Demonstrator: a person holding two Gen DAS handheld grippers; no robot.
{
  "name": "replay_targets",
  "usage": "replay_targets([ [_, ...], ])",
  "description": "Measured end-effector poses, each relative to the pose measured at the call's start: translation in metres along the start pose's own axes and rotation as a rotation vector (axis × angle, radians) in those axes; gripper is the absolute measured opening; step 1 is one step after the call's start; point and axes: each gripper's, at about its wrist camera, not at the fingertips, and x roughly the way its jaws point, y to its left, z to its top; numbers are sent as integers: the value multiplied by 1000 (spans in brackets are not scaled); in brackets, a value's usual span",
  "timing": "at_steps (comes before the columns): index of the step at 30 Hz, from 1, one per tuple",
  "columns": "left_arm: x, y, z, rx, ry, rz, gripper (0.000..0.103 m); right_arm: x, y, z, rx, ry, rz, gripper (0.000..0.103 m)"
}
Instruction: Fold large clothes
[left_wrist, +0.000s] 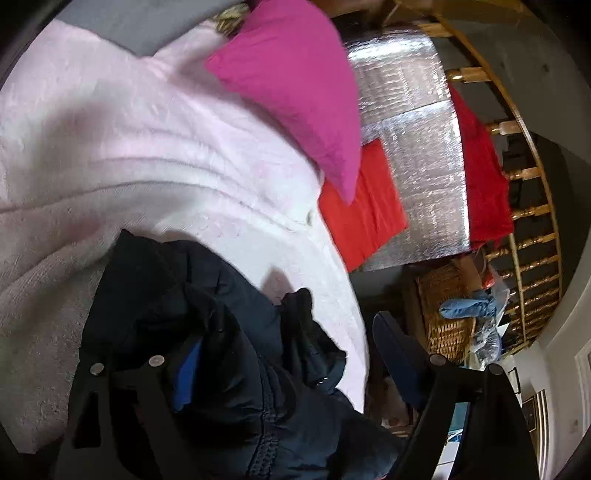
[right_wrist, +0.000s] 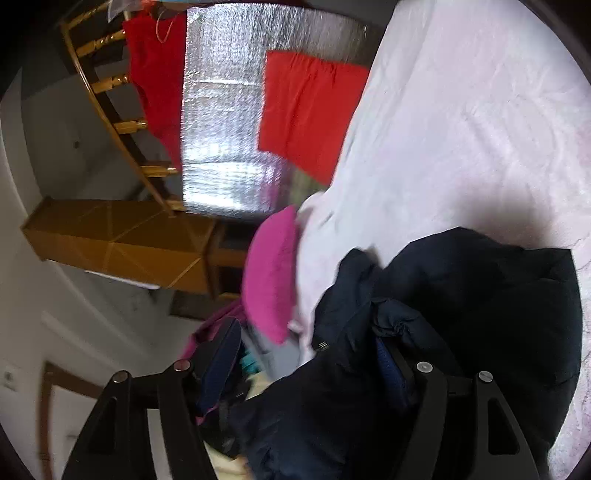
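A dark navy padded jacket (left_wrist: 229, 306) (right_wrist: 461, 295) lies bunched on a pale pink blanket (left_wrist: 129, 147) (right_wrist: 461, 110). My left gripper (left_wrist: 291, 362) stands open, its jaws wide apart. One blue-padded finger (left_wrist: 186, 369) is sunk into the jacket's folds; the other finger (left_wrist: 399, 354) hangs past the blanket's edge. My right gripper (right_wrist: 306, 362) is open too. One of its fingers (right_wrist: 388, 365) rests against the jacket and the other finger (right_wrist: 221, 354) is off to the side. Jacket cloth lies between both pairs of jaws, with no pads pressing on it.
A magenta pillow (left_wrist: 291, 85) (right_wrist: 271, 277) sits at the blanket's edge beside an orange-red cloth (left_wrist: 362, 206) (right_wrist: 306, 107) on a silver foil sheet (left_wrist: 413, 122) (right_wrist: 229, 110). A red garment (left_wrist: 484, 177) hangs on a wooden railing (left_wrist: 532, 240). A wicker basket (left_wrist: 447, 317) and a wooden cabinet (right_wrist: 122, 243) stand nearby.
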Motion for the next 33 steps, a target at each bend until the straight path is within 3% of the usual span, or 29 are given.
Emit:
replay_targets([
  [4,10,-4,0,55,49,65,85,-2,5,-2,-79,184,-122,73],
  [10,9,-11,-4,112,67,115,85,5,1,-22,-89,337,-104,73],
  [13,4,-12,-7,118,53,115,85,18,2,-31,-108,351,-113,73],
  [15,-2,-13,-9,120,49,97,85,21,8,-32,-120,316,-80,73],
  [17,-9,-13,-9,109,44,61,85,19,17,-32,-129,266,27,73],
  [21,-19,-10,-5,73,30,-10,85,11,19,-30,-121,102,148,73],
  [27,-35,-16,-3,99,-46,-119,86,16,13,-30,-165,-57,132,73],
  [33,-37,-17,0,108,-78,-92,86,16,16,-38,-221,-100,90,73],
])
